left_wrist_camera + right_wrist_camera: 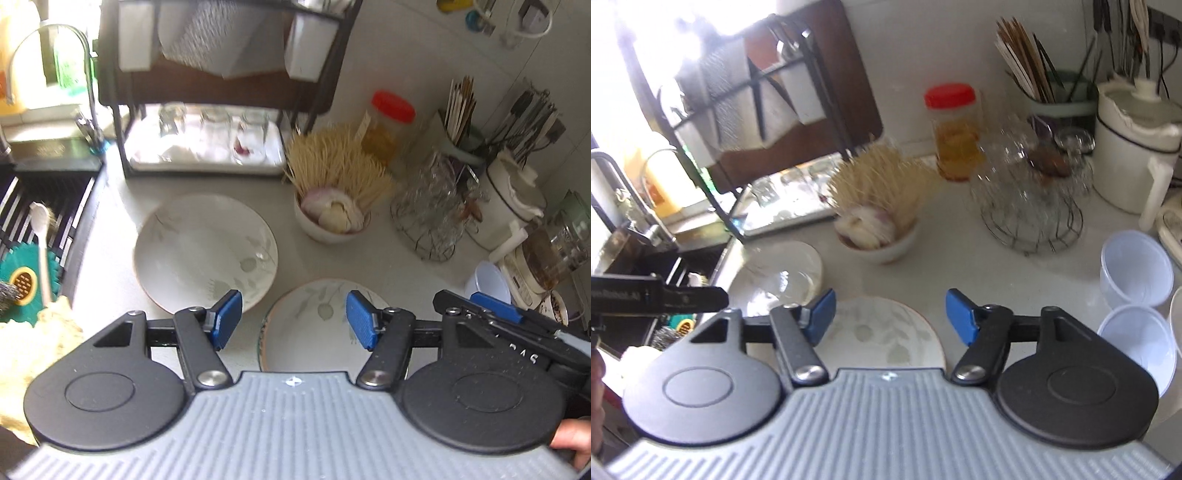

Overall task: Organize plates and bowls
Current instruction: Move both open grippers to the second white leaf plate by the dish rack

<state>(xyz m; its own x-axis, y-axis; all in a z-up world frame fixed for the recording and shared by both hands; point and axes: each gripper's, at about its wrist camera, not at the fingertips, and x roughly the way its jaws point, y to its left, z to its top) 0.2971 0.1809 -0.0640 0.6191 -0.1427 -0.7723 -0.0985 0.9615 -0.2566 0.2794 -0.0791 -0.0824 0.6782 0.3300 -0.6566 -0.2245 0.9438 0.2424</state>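
Note:
Two white plates with a grey leaf pattern lie flat on the pale counter. The larger plate is to the left, with the smaller plate nearer me. My left gripper hovers open above the smaller plate's near edge, with nothing between its blue pads. My right gripper also stands open and empty over the smaller plate, while the larger plate shows under glare to its left. Two clear plastic bowls sit at the right. Both views are blurred.
A black dish rack stands at the back over a tray of glasses. A white bowl with garlic and toothpicks, a red-lidded jar, a wire basket of glasses and utensil holders crowd the right. The sink lies left.

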